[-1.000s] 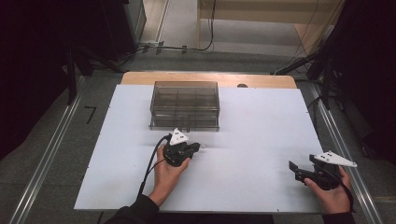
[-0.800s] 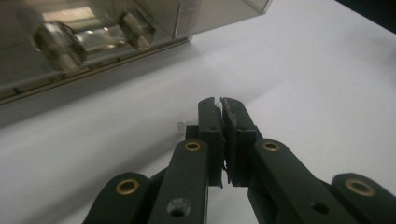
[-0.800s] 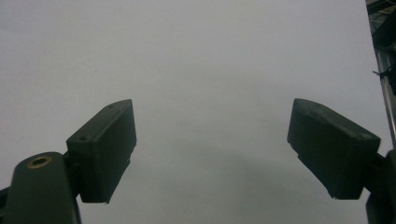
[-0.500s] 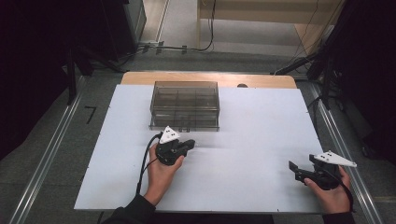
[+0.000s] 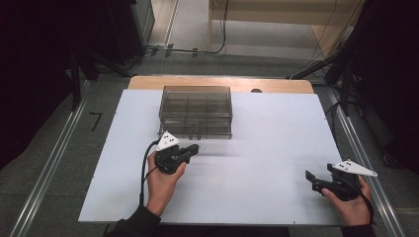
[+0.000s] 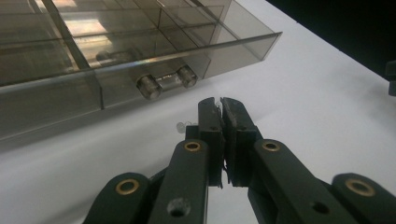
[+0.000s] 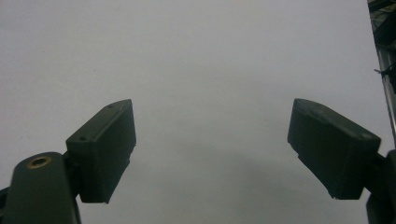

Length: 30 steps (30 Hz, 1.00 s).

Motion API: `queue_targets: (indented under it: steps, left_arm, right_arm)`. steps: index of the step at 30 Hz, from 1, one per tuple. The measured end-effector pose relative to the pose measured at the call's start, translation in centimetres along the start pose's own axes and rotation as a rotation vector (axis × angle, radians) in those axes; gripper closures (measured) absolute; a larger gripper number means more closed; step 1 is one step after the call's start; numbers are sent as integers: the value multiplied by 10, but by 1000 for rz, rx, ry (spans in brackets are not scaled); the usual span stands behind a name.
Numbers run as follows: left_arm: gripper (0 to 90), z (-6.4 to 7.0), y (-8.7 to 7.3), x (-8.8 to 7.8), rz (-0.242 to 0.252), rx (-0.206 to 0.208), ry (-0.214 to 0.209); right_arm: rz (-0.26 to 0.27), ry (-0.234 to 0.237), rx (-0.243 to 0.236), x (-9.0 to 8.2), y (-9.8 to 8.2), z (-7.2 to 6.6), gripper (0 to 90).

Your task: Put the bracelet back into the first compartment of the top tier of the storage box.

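Note:
A smoky see-through compartment box (image 5: 196, 112) stands at the back middle of the white table (image 5: 276, 128). In the left gripper view its front wall (image 6: 140, 70) carries a clear bar handle (image 6: 166, 81). My left gripper (image 5: 193, 148) is just in front of the box's near left corner, pointing right, and does not touch the box. Its jaws are shut (image 6: 219, 103), with a tiny clear bit (image 6: 180, 125) beside the left one; what it is I cannot tell. My right gripper (image 5: 310, 176) rests at the near right, open (image 7: 210, 140) over bare white surface.
A wooden strip (image 5: 148, 82) borders the table's far edge. Metal rails (image 5: 49, 163) run along the floor on both sides. Cables (image 5: 197, 50) lie on the floor behind the table. White surface stretches between the two grippers.
My left gripper has shifted a little to the left and risen, still shut. The right gripper and the box have stayed in place.

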<state>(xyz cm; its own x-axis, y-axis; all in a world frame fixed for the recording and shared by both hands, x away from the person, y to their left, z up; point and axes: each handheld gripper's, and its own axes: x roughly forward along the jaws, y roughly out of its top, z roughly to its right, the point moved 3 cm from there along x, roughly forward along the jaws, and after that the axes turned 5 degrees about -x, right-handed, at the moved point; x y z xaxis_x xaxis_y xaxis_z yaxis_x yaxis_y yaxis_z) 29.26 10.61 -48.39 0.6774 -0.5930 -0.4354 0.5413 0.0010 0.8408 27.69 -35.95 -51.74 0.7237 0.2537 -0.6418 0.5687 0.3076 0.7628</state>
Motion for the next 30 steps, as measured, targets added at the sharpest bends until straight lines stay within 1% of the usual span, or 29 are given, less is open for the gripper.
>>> queue_targets:
  steps: [8, 10, 16, 22, 30]
  left_arm:
    - [880, -2, 4, -6, 14, -11, 3]
    - [880, -3, 5, -8, 17, -6, 10]
    - [879, -9, 10, -14, 36, -8, 31]
    - [880, -12, 14, -19, 56, -16, 37]
    - [879, -15, 17, -22, 72, -24, 42]
  right_arm:
    - [-1, 1, 0, 0, 0, 0, 143]
    - [-1, -1, 1, 0, 0, 0, 143]
    - [-6, 0, 3, 1, -1, 0, 143]
    - [-7, 1, 3, 1, -1, 0, 143]
    - [-8, 1, 3, 1, -1, 0, 143]
